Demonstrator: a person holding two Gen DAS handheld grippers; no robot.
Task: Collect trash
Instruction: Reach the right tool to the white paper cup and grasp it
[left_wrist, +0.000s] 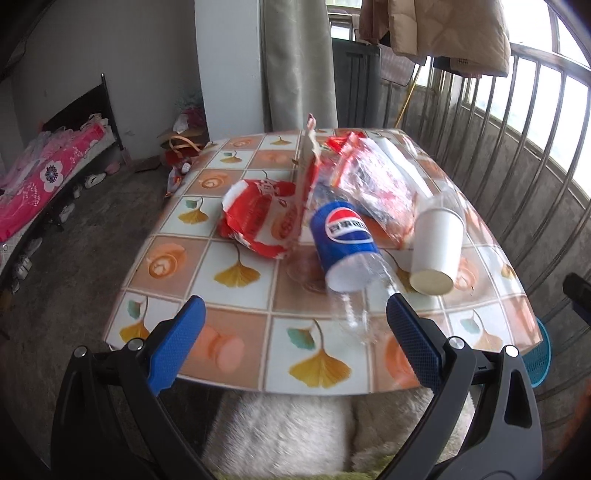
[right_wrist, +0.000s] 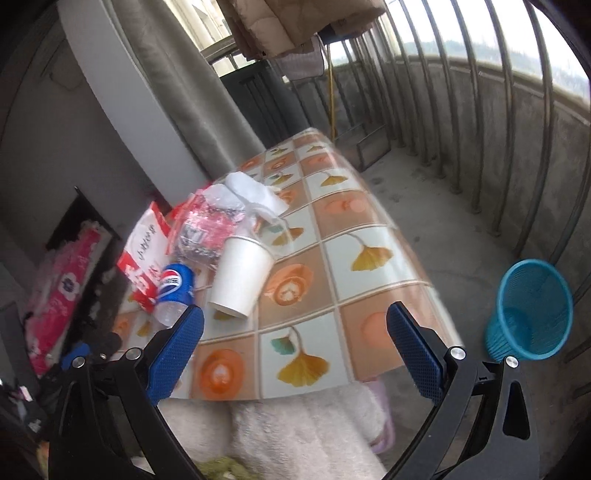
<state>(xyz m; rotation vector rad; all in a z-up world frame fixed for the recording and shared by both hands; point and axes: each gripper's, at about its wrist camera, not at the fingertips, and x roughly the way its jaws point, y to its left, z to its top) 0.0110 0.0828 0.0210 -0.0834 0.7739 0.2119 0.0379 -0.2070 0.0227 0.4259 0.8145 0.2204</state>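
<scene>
A pile of trash lies on the tiled-pattern table (left_wrist: 236, 325) (right_wrist: 332, 295): a clear bottle with a blue Pepsi label (left_wrist: 345, 243) (right_wrist: 174, 286) on its side, a white paper cup (left_wrist: 436, 251) (right_wrist: 240, 277) tipped over, a red and white wrapper (left_wrist: 258, 218) (right_wrist: 144, 254), and a clear plastic bag with red print (left_wrist: 373, 184) (right_wrist: 210, 225). My left gripper (left_wrist: 295, 317) is open, hovering over the near table edge just short of the bottle's neck. My right gripper (right_wrist: 295, 325) is open over the near edge, right of the cup. A blue mesh bin (right_wrist: 528, 314) (left_wrist: 539, 354) stands on the floor to the right.
Metal railing bars (left_wrist: 517, 147) (right_wrist: 498, 129) run along the right side. A curtain (left_wrist: 295, 62) and white pillar stand behind the table. A bed with pink bedding (left_wrist: 48, 177) is at the left. A pale fluffy cloth (right_wrist: 295, 424) lies below the near table edge.
</scene>
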